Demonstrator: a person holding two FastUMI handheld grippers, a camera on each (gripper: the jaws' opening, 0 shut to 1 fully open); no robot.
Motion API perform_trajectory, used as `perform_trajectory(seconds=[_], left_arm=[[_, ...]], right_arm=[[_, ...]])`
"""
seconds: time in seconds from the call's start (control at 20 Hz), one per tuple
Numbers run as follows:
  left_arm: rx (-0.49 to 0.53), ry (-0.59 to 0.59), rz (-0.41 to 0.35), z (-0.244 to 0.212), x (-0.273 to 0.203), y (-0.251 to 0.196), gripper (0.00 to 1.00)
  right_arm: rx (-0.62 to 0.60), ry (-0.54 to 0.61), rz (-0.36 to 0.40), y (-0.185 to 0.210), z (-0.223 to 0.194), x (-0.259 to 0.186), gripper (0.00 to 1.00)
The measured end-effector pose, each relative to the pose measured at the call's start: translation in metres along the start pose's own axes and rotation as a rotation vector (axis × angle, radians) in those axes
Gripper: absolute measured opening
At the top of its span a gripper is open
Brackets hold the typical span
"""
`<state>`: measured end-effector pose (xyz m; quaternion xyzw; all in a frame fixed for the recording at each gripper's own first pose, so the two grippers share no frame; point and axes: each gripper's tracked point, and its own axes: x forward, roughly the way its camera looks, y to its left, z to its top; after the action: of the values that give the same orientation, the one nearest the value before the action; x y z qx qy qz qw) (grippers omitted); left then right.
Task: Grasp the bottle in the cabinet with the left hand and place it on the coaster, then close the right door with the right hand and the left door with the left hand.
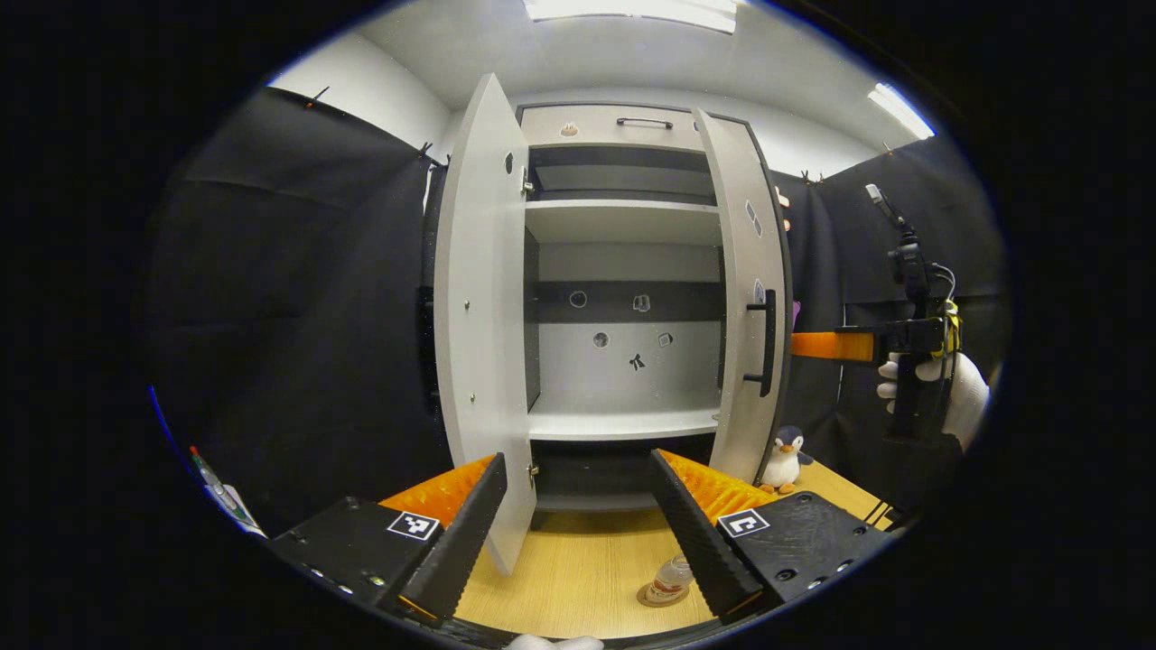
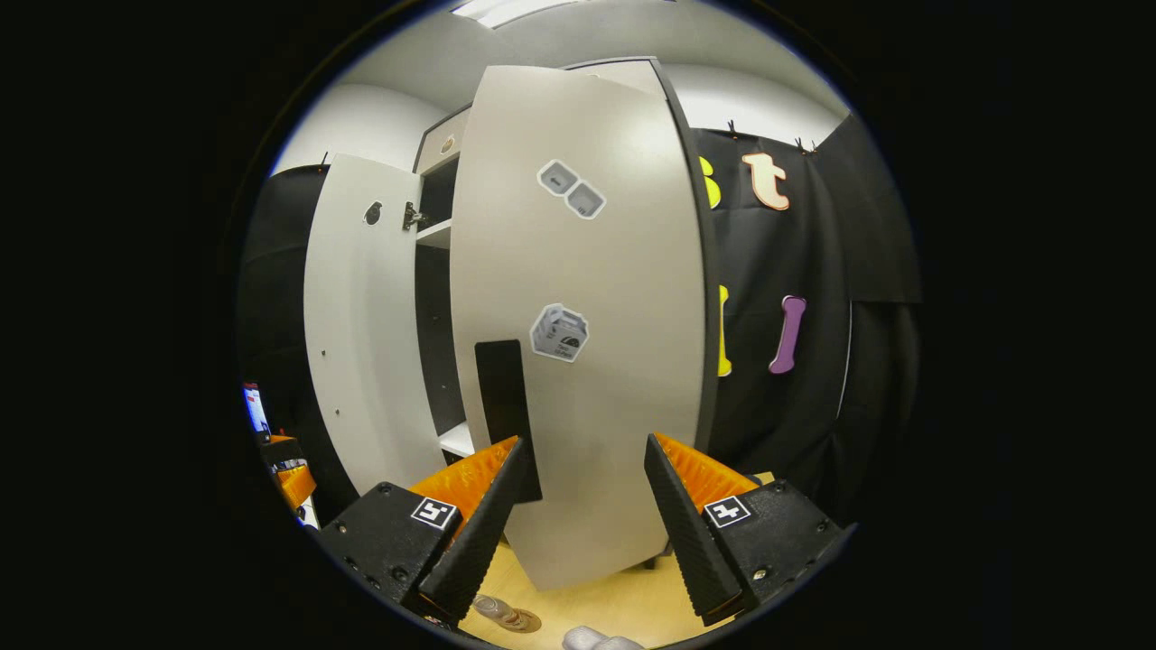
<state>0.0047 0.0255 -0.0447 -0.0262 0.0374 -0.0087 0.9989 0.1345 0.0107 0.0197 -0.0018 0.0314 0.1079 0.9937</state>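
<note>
White cabinet (image 1: 623,271) stood with both doors open. I saw the bottle (image 1: 672,578) upright on the coaster (image 1: 657,597) on the wooden table (image 1: 578,578), near the left gripper (image 1: 578,533), whose fingers were spread and held nothing. My right gripper (image 2: 582,533) was likewise spread and empty, facing the right door (image 2: 587,316) at close range. Left door (image 1: 480,316) stood wide at the left, and a toy penguin (image 1: 784,456) sat right of the cabinet.

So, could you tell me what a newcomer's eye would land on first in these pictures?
Probably the tall white cabinet at centre, shelves bare, its left door wide open and its right door looming before the right gripper. Next, the bottle standing on its coaster on the wooden table below.
</note>
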Motion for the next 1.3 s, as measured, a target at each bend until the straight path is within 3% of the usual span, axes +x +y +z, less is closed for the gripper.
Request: perform_trajectory(seconds=[0.35, 0.55, 0.7, 0.95, 1.3], left_arm=[[0.002, -0.005, -0.049, -0.004, 0.000, 0.010, 0.96], [0.030, -0.008, -0.028, -0.006, -0.001, 0.037, 0.96], [0.058, -0.010, 0.019, -0.003, 0.002, 0.074, 0.95], [0.084, -0.035, 0.116, 0.016, 0.014, 0.142, 0.95], [0.171, -0.079, 0.219, 0.055, 0.057, 0.215, 0.96]], right_arm=[[0.020, 0.004, -0.052, -0.004, -0.018, -0.059, 0.82], [0.013, 0.018, -0.088, -0.001, -0.044, -0.093, 0.82], [0.012, 0.043, -0.109, 0.004, -0.067, -0.112, 0.82], [0.009, 0.104, -0.069, 0.032, -0.101, -0.128, 0.82], [-0.010, 0.133, -0.044, 0.038, -0.106, -0.134, 0.82]])
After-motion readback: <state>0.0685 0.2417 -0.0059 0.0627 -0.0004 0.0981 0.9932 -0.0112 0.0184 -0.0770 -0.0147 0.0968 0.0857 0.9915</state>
